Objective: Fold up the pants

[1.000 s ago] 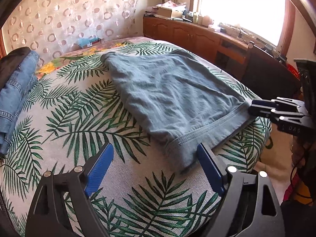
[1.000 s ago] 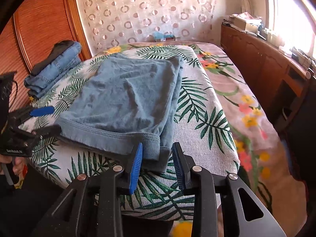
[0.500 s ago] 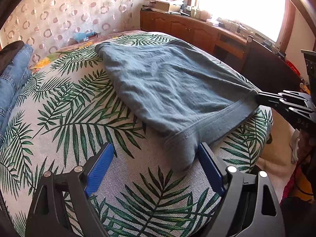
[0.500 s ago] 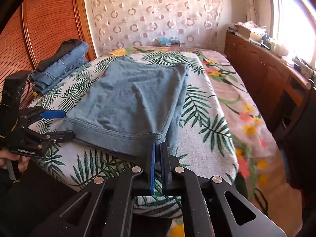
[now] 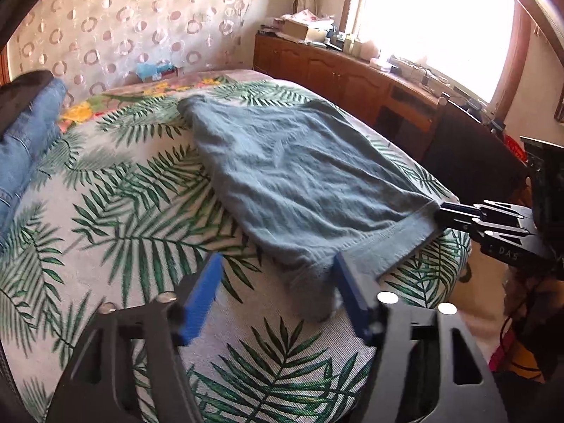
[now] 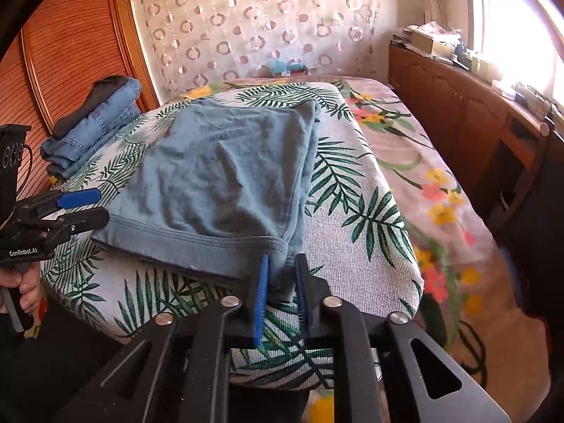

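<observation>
Bed with a woven cover, grey ground printed with green palm fronds; a floral sheet shows beyond its far and right sides. The pants — soft blue-grey knit, folded flat into a tapering slab with a stitched band along the near edge — lie in the middle of the bed, band toward the near edge.

Change from a second ago: the left gripper had its fingers spread wide around the near left corner of the band; now they are closing, blurred in motion, the corner cloth between the blue ribbed pads, right pad against it, left pad still apart. The right gripper had clamped fully shut on the near right corner half a second ago; now its fingers are opening, yet the bunched corner stays between the pads and fills the narrow gap.

Folded blue denim jeans with a dark garment on top sit at the bed's left edge, unchanged. A hand grips the left gripper's handle.
</observation>
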### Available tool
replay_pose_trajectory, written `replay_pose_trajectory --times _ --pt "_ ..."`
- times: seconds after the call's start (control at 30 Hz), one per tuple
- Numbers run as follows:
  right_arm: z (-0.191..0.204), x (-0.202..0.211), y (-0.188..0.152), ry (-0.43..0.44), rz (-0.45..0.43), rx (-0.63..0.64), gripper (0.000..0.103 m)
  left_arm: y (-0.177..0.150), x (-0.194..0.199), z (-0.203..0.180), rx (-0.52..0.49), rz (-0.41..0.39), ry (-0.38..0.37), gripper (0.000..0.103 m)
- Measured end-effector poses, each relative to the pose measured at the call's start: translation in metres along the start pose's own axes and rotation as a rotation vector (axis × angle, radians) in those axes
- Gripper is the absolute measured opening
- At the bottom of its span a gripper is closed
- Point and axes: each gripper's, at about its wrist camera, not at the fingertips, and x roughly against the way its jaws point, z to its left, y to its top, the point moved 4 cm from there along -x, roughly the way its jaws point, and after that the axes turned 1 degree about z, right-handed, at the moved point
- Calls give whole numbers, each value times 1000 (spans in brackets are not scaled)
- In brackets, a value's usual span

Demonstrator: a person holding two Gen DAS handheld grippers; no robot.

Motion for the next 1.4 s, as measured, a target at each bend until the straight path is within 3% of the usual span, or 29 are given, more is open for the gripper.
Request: replay_pose_trajectory --times 0.13,0.57,0.7,0.93,1.4 --pt "-3 -2 -1 17 2 -15 27 -5 -3 -5 -13 19 -5 51" --pt "-1 -2 -4 43 11 22 24 -17 -4 -17 -59 56 -23 49" --pt "2 1 -5 53 14 38 12 -20 -1 -24 -73 61 -50 33" --pt "4 2 -3 62 20 43 9 -17 5 -26 -94 52 -53 19" --pt "14 36 9 118 -59 41 8 3 44 -32 -103 -42 -33 16"
